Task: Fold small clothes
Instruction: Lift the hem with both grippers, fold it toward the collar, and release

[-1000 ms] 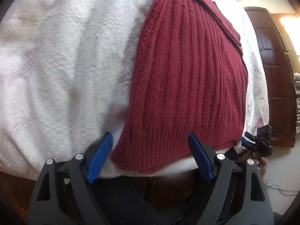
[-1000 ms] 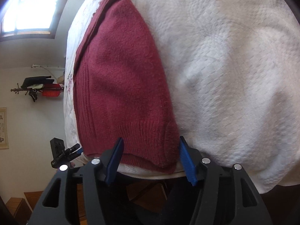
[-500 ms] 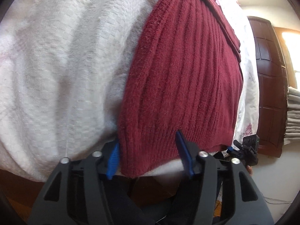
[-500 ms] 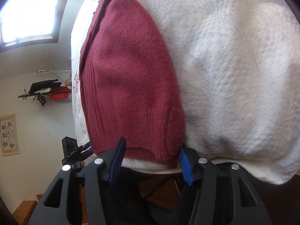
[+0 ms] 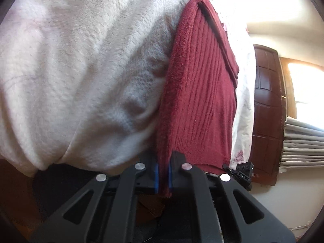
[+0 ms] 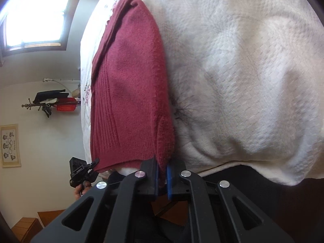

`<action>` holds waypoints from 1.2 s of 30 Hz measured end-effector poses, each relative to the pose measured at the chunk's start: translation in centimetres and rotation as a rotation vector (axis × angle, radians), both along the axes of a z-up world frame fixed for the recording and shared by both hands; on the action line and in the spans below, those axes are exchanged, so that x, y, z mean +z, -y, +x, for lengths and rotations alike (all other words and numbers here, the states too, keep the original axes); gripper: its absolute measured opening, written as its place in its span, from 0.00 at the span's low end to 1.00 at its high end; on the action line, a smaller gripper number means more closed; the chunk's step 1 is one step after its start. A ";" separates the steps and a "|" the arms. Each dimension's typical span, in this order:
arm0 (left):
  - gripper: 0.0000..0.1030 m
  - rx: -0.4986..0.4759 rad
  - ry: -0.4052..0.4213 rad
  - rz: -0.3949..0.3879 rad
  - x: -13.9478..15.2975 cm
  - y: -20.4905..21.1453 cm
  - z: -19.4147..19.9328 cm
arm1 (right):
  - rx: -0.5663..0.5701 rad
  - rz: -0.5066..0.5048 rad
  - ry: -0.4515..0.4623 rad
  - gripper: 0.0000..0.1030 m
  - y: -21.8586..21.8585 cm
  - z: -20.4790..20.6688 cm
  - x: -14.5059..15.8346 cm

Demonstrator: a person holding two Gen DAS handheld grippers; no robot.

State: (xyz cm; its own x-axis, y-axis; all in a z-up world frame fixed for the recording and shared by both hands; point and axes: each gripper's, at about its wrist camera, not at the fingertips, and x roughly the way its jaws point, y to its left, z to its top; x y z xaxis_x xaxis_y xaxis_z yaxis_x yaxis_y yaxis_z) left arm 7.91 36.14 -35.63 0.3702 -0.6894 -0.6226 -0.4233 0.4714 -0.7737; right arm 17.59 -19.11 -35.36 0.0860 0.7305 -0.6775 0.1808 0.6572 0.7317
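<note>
A dark red ribbed knit sweater [image 5: 200,93] lies flat on a white textured bedspread [image 5: 77,77], its hem at the near edge. My left gripper [image 5: 163,177] is shut on the hem's left corner, red fabric pinched between the blue pads. In the right wrist view the same sweater [image 6: 129,93] runs away from me, and my right gripper [image 6: 162,180] is shut on the hem's right corner. Each gripper shows small in the other's view: the right gripper [image 5: 241,171] at the hem's far end, the left gripper [image 6: 81,172] with a hand under it.
The bedspread [image 6: 243,81] covers the bed and drops over the near edge. A dark wooden door [image 5: 267,109] and stacked grey curtains [image 5: 303,141] stand to the right. A coat rack [image 6: 50,103], a framed picture [image 6: 10,144] and a window [image 6: 36,14] are on the left.
Both grippers moved in on the hem and closed from open onto its two corners. The views tilted as the grippers came closer to the bed edge.
</note>
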 end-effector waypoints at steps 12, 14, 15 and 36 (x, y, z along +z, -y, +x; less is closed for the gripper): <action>0.03 0.047 0.142 -0.098 5.6 0.4 -0.8 | -0.006 0.131 0.090 0.05 -0.4 0.8 5.0; 0.03 0.064 0.174 -0.120 7.1 0.1 0.1 | -0.011 0.163 0.114 0.05 -0.5 1.6 6.4; 0.03 0.071 0.188 -0.127 7.9 -0.1 0.7 | -0.015 0.180 0.126 0.05 -0.5 2.2 7.1; 0.04 0.143 0.178 -0.122 10.6 -5.5 21.4 | -0.005 0.096 0.261 0.05 -2.7 22.7 13.9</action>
State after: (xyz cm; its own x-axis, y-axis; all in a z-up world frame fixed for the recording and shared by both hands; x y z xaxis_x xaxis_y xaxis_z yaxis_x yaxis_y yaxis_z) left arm 29.30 41.61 -25.05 0.5654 -0.6881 -0.4548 -0.3313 0.3154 -0.8892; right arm 40.26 -16.37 -21.46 0.2523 0.7893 -0.5598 -0.0187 0.5824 0.8127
